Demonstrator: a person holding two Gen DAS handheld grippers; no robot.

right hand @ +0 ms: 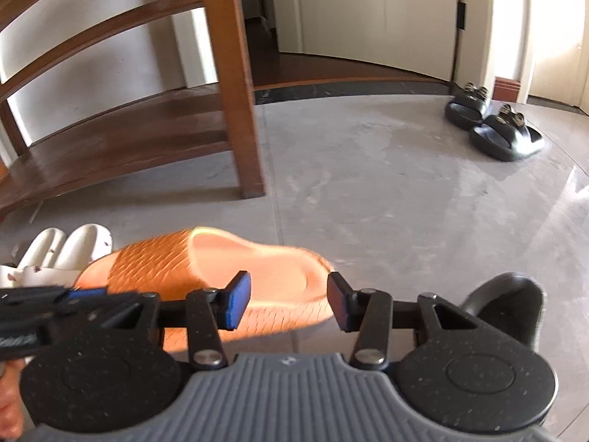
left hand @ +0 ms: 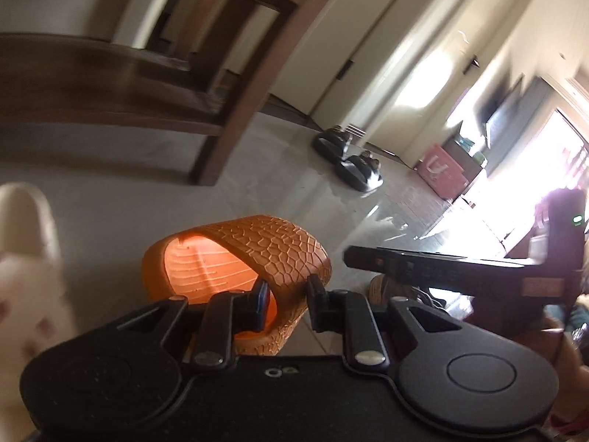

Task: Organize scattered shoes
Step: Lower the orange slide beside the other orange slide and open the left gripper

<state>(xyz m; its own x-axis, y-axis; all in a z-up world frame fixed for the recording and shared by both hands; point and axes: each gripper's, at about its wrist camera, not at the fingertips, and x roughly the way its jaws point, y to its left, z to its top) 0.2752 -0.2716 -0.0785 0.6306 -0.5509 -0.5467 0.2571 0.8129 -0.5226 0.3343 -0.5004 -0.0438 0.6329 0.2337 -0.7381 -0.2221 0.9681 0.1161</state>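
Note:
My left gripper (left hand: 289,291) is shut on the strap edge of an orange textured slipper (left hand: 257,246), which hangs tilted above the grey floor with its opening towards the camera. In the right wrist view the same orange slipper (right hand: 158,269) lies sideways and blurred, strap to the left and heel to the right. The left tool reaches it from the left edge. My right gripper (right hand: 289,302) stands open just in front of the heel. Its blue pad (right hand: 235,305) is bare and touches nothing.
A wooden shoe rack (right hand: 129,140) stands at the left, its leg (right hand: 246,147) on the floor. A white slipper pair (right hand: 73,250) lies beside the orange one. A black slipper pair (right hand: 493,125) sits far right by the door. A dark rounded object (right hand: 508,302) is near my right side.

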